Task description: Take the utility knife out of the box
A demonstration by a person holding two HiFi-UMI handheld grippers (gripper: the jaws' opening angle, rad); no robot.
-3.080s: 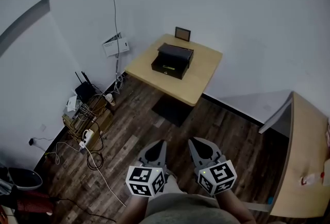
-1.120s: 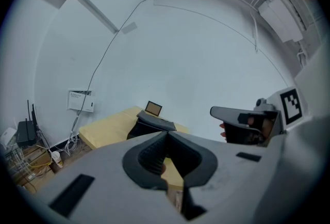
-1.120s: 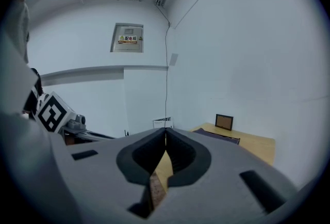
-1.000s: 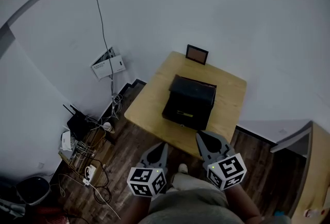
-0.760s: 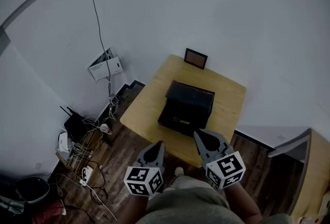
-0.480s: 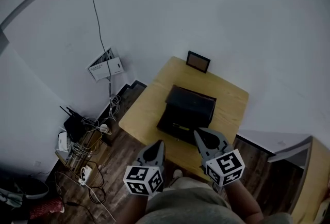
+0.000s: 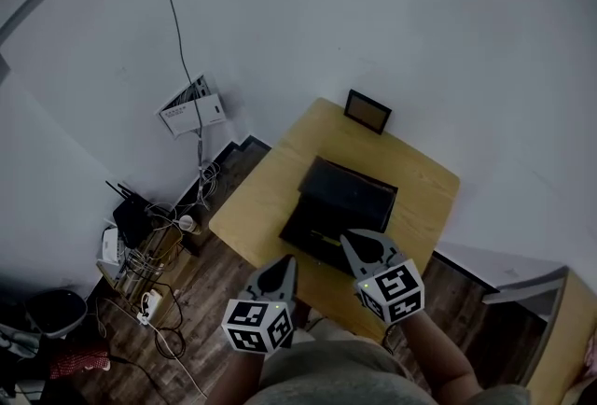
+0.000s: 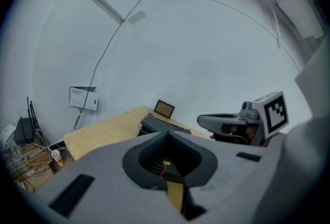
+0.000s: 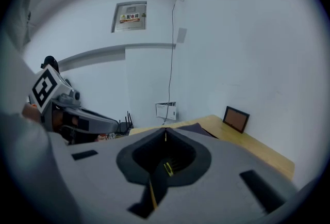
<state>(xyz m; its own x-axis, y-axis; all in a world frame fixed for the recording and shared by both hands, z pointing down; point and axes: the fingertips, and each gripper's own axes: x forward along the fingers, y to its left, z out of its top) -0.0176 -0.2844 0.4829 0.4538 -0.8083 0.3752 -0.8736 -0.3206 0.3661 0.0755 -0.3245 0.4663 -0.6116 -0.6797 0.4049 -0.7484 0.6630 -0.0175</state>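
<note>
Box [image 7: 338, 212], black with its lid down, sits about the middle of the wooden counter [image 7: 266, 198], its contents hidden. Behind the box, at the counter's far edge, a small framed picture [image 7: 367, 111] leans on the wall. The right hand-held gripper [image 7: 347, 239] has its jaws together on nothing, and its tip lies over the box's near edge; whether it touches cannot be told. The left hand-held gripper [image 7: 283, 262], jaws likewise together and empty, is short of the box to its near left, by the counter's near edge.
</note>
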